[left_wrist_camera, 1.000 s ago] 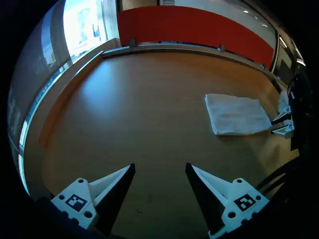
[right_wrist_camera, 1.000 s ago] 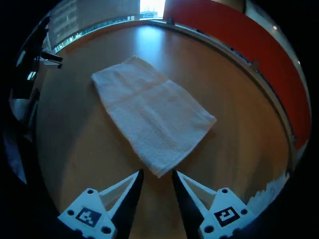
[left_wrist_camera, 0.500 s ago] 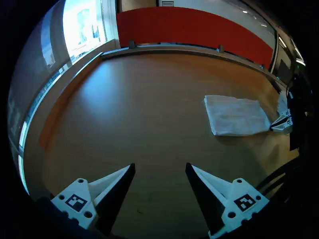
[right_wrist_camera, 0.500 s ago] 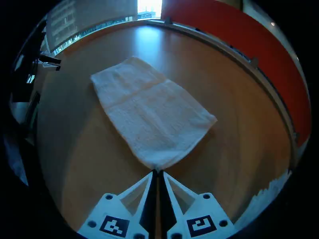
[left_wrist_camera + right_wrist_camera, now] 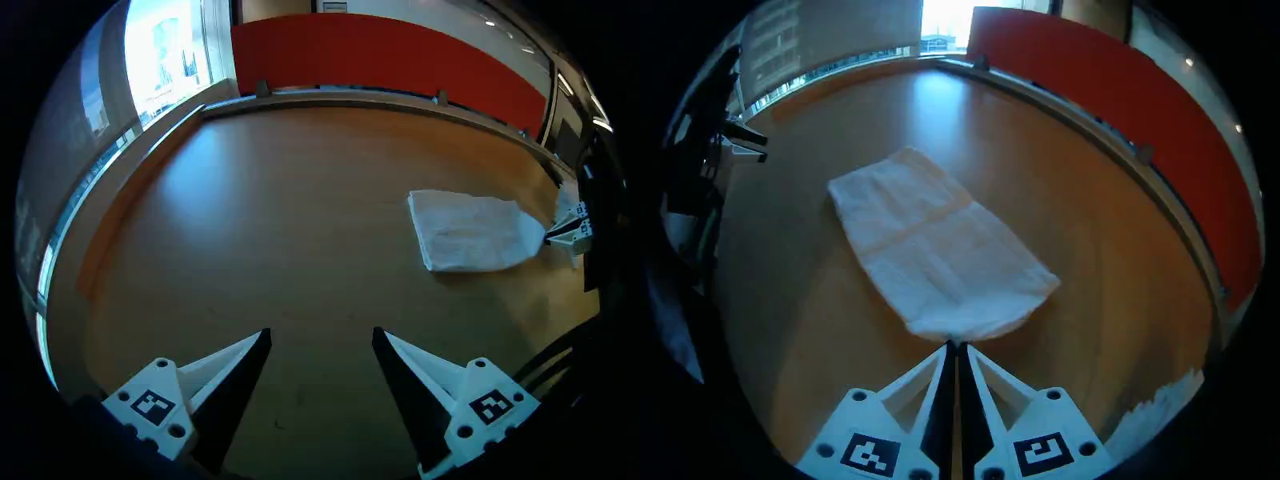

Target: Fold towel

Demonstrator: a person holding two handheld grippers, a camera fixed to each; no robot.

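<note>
A white towel [image 5: 936, 256], folded into a rectangle, lies on the wooden table [image 5: 1088, 240]. My right gripper [image 5: 956, 346] is shut on the towel's near corner and holds that corner lifted off the table, so the near edge curls up. In the left gripper view the same towel [image 5: 472, 232] lies at the right, with the right gripper [image 5: 552, 238] pinching its raised corner. My left gripper [image 5: 320, 336] stands open low over bare table, far from the towel, nothing between its fingers.
A red wall panel [image 5: 384, 56] and a raised ledge [image 5: 360, 98] run along the table's far edge. Bright windows [image 5: 164, 56] are at the left. Another white cloth [image 5: 1152, 416] lies at the table's near right. Dark equipment [image 5: 696, 160] stands at the left.
My right gripper closed on the towel's near corner and has lifted it, curling the near edge upward. The left gripper has stayed where it was, open.
</note>
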